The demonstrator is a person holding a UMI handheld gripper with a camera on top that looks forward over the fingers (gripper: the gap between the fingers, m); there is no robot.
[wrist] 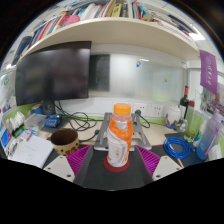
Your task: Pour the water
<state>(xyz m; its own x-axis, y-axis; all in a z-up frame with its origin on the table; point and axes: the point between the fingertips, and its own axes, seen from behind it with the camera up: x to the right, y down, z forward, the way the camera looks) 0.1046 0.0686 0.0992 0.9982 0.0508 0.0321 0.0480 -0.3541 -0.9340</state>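
**Bottle held upright over a crowded desk**

The gripper (117,160) has its two pink-padded fingers pressed against the sides of a clear bottle (119,138) with an orange cap, held upright between them. Beyond it lies a cluttered desk (85,135): a dark monitor (53,75) to the left, a small brown bowl (64,138) near the left finger, a coil of blue cable (177,148) on the right. A shelf of books (110,12) runs overhead along the white wall.
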